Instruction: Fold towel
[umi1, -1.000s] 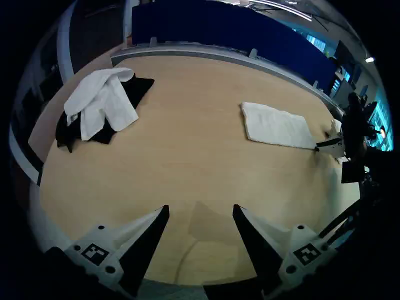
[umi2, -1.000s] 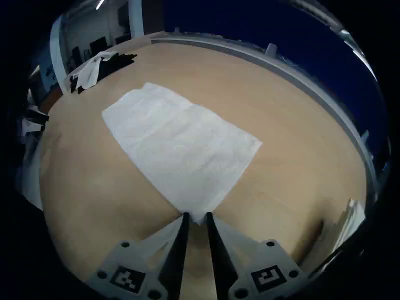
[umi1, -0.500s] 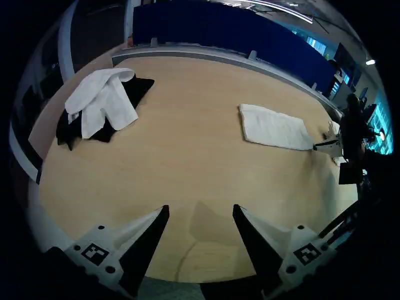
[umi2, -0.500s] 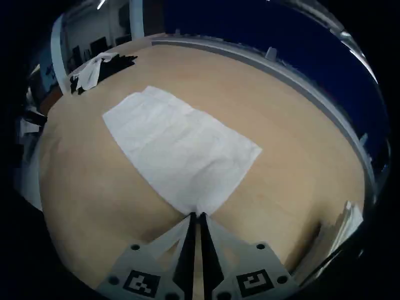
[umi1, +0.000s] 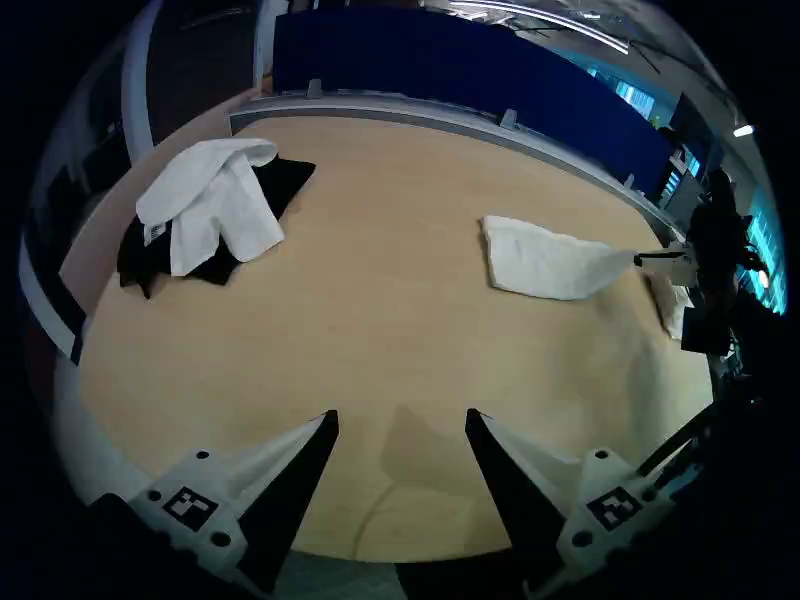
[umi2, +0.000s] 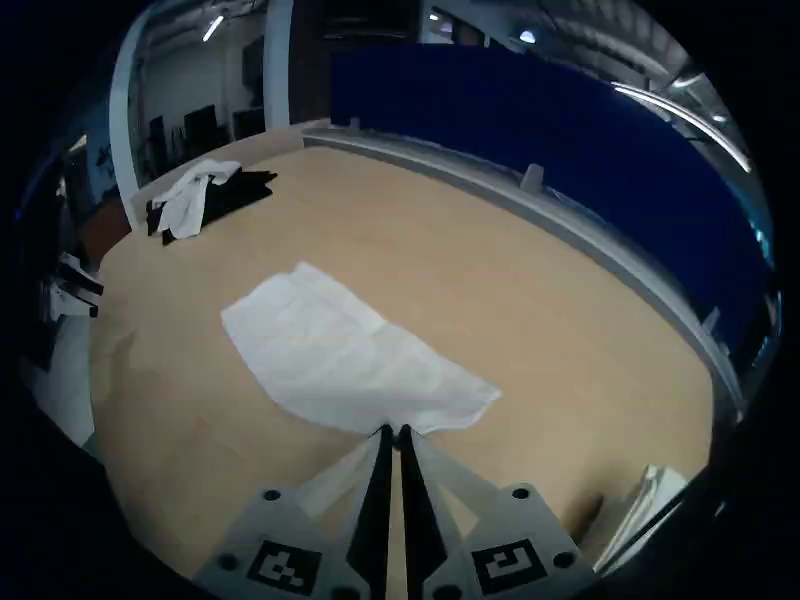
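A white towel lies on the wooden table, its near corner lifted off the surface. My right gripper is shut on that corner, the cloth rising up to the fingertips. In the left gripper view the same towel is at the right, its far end pulled up toward the right gripper held by a person. My left gripper hangs open over bare table near the front edge, well away from the towel.
A pile of white and black cloth lies at the table's far left corner, also seen as a cloth pile in the right gripper view. A blue partition backs the table. White folded cloth sits at the right edge.
My right gripper closed on the towel's near corner and has lifted it, raising that end off the table. The left gripper has stayed in place.
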